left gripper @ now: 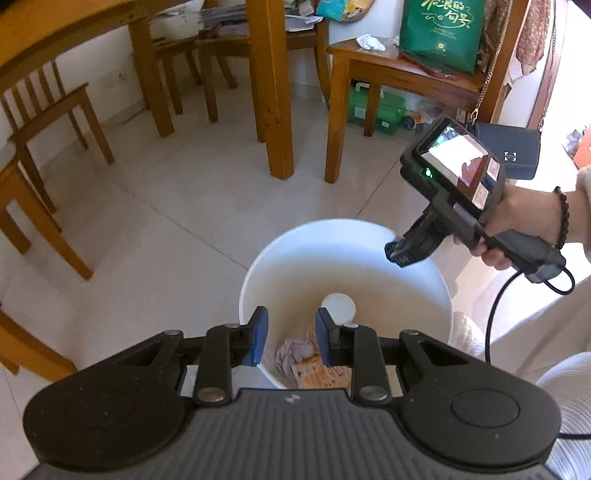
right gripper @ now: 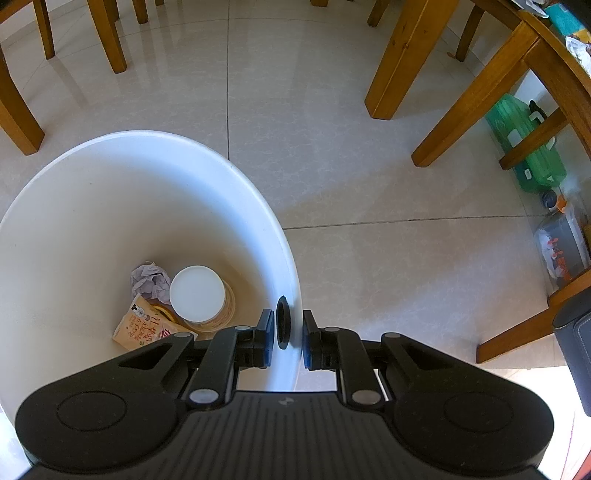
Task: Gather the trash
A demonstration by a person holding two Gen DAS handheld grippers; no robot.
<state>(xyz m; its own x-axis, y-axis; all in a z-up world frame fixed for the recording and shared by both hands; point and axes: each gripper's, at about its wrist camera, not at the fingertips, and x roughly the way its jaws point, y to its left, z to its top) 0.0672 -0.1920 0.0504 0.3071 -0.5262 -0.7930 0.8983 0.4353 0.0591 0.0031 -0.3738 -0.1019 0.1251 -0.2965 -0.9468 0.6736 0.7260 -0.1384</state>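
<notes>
A white bin (left gripper: pixel 369 273) stands on the tiled floor. At its bottom lie a paper cup with a white lid (left gripper: pixel 338 308), a crumpled paper (left gripper: pixel 291 354) and an orange snack wrapper (left gripper: pixel 319 374). My left gripper (left gripper: pixel 291 338) hovers above the bin's near rim, its blue pads a little apart with nothing between them. In the right wrist view the bin (right gripper: pixel 129 192) fills the left side, with the cup (right gripper: pixel 197 293), paper (right gripper: pixel 149 280) and wrapper (right gripper: pixel 142 328) inside. My right gripper (right gripper: pixel 288 339) is shut on the bin's rim beside a black ring (right gripper: pixel 281 323). That right gripper (left gripper: pixel 397 253) also shows in the left wrist view.
Wooden table legs (left gripper: pixel 273 92) and chairs (left gripper: pixel 55 110) stand behind the bin. A green bag (left gripper: pixel 441 33) sits on a chair, a green box (left gripper: pixel 373 107) under it, and a dark handbag (left gripper: pixel 517 147) hangs to the right. A hand with a bead bracelet (left gripper: pixel 563 218) holds the right gripper.
</notes>
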